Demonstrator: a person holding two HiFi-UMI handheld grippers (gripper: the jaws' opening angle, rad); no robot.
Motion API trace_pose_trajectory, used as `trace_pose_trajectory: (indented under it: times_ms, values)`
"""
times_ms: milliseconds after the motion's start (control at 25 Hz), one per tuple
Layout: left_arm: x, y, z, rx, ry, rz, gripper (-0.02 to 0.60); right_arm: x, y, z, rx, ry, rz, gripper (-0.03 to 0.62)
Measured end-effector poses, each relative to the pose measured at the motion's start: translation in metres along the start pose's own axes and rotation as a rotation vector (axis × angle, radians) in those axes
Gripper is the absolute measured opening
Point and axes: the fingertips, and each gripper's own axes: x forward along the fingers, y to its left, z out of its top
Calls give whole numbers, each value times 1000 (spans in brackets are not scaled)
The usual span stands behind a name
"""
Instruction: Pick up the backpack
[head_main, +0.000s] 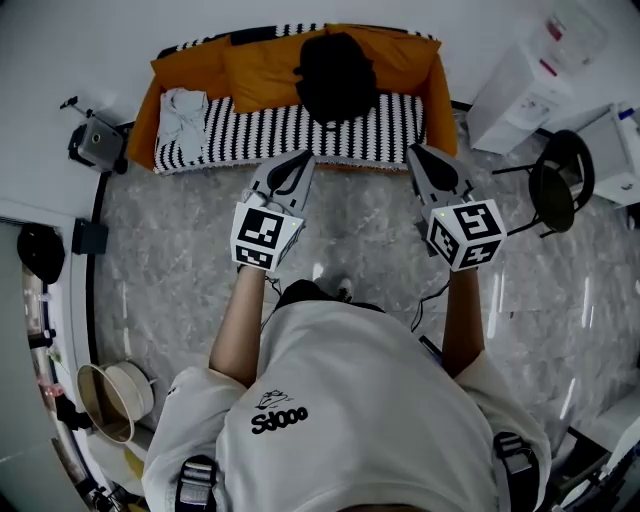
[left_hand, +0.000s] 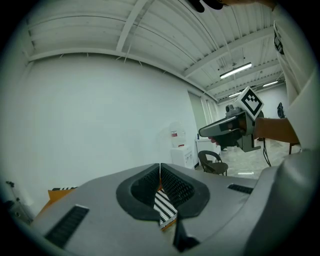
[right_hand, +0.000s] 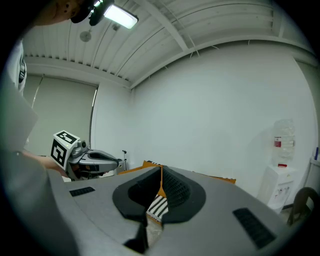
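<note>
The left gripper and right gripper have jaws pressed together on nothing, well apart from the black backpack on the sofa, likely because no reach has begun.

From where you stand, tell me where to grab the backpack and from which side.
Take the backpack by its top, coming from the front and above. It seems to sit upright on the sofa against the cushions, so its back is blocked and its top is free. No handle shows clearly.
</note>
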Motion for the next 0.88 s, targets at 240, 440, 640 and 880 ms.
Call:
trace_pose_trajectory:
  times_ms: [240,440,640,880]
  values:
    - [19,23,-5,-14,2,7,25,28,-11,2,-14,19,10,35]
    - [50,62,-16,-47,6,23,25,66,-31,-1,-19,49,-6,35]
    - [77,79,-22,-52,5,21,25,95,-49,2,-38,54,-10,35]
    - [135,129,-27,-52,12,18,25,163,-83,15,-48,58,-4,35]
